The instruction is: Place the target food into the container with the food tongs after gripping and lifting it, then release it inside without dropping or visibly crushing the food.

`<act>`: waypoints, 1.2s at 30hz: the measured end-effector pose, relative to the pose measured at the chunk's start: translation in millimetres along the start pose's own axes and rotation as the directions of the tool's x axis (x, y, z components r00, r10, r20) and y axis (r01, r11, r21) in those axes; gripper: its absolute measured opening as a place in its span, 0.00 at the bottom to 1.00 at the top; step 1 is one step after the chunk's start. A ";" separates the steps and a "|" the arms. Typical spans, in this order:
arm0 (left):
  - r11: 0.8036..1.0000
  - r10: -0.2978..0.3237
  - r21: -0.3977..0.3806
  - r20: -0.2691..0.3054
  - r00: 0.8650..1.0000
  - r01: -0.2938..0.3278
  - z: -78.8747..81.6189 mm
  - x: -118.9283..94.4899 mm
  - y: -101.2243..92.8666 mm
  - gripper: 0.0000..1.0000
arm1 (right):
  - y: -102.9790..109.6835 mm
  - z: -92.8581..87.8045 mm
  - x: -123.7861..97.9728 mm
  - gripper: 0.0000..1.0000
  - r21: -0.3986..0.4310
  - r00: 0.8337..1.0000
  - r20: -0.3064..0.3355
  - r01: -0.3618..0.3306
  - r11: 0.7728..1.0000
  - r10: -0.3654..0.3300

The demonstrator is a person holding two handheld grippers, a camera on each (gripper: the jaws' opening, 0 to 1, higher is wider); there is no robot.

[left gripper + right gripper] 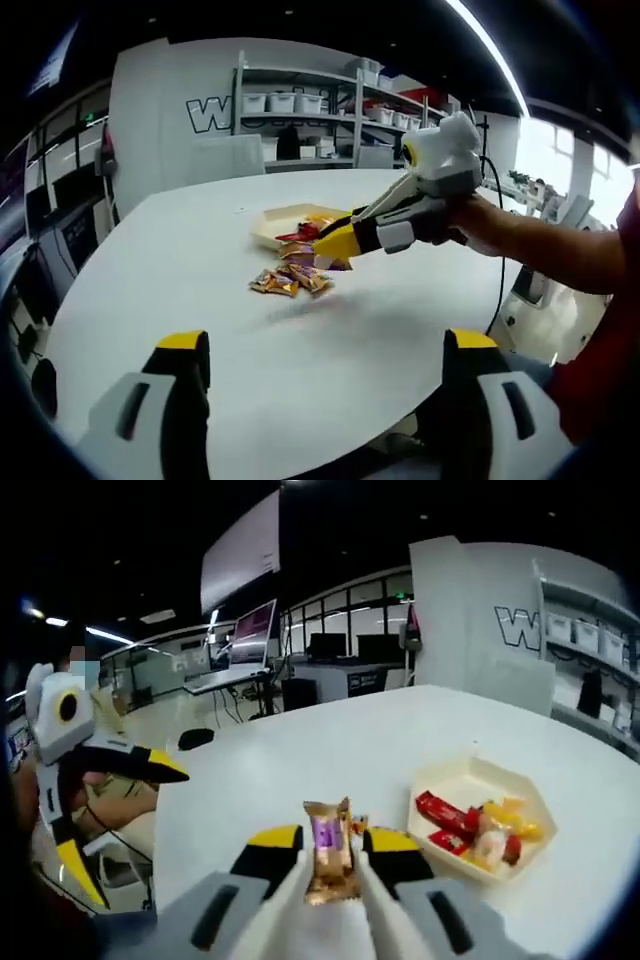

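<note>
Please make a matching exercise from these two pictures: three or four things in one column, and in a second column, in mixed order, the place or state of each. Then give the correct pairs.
Things:
1. snack packet
2. tray
3. left gripper
4. loose snack pile

Places or states:
A. open, holding nothing
B. lying on the white table beside the tray
C. clamped upright by the right gripper
D. already holds red and yellow snacks

Pairs: 1-C, 2-D, 3-A, 4-B
</note>
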State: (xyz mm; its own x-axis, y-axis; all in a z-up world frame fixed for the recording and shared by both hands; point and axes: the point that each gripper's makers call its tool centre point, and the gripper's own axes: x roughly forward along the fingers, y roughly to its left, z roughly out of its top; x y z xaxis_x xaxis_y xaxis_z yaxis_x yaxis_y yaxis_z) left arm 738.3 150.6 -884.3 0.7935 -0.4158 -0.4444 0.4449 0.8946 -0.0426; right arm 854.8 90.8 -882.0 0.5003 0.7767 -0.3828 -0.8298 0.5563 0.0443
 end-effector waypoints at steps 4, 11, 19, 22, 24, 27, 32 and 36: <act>1.000 -0.004 -0.001 0.003 1.000 0.004 0.9 0.8 -1.3 0.95 | -9.8 0.5 -4.8 0.18 0.008 1.000 0.001 0.018 1.000 -0.018; 1.000 -0.006 0.006 0.001 1.000 0.006 0.8 2.5 -3.3 0.95 | -25.1 2.8 -12.6 0.18 0.011 0.999 0.003 0.045 0.999 -0.045; 1.000 -0.003 0.009 0.004 1.000 0.003 3.4 2.8 -1.6 0.95 | -44.5 11.3 -19.3 0.18 0.022 0.997 0.016 0.076 0.997 -0.077; 1.000 -0.001 0.009 0.004 1.000 0.001 3.6 3.1 -1.4 0.95 | -50.1 13.3 -20.0 0.18 0.027 0.996 0.020 0.085 0.996 -0.085; 1.000 -0.003 0.009 0.004 1.000 0.003 3.6 3.6 -2.0 0.95 | -52.8 14.4 -19.4 0.18 0.026 0.996 0.021 0.091 0.996 -0.092; 1.000 -0.003 0.011 0.003 1.000 0.003 3.8 4.1 -1.9 0.95 | -58.2 16.8 -18.6 0.18 0.024 0.995 0.022 0.101 0.995 -0.102; 1.000 0.000 0.010 0.005 1.000 0.000 5.0 3.6 -0.1 0.95 | -68.0 20.8 -16.6 0.18 0.034 0.993 0.026 0.114 0.993 -0.115; 1.000 0.002 0.009 0.006 1.000 -0.002 5.3 2.9 1.1 0.95 | -75.2 26.6 -13.5 0.18 0.033 0.991 0.028 0.126 0.991 -0.127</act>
State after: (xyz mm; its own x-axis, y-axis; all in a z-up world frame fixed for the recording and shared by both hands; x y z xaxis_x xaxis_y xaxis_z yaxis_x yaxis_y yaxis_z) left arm 743.3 149.5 -880.9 0.7970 -0.4145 -0.4393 0.4465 0.8942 -0.0337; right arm 917.1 46.3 -855.6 0.6087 0.7074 -0.3593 -0.7513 0.6594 0.0256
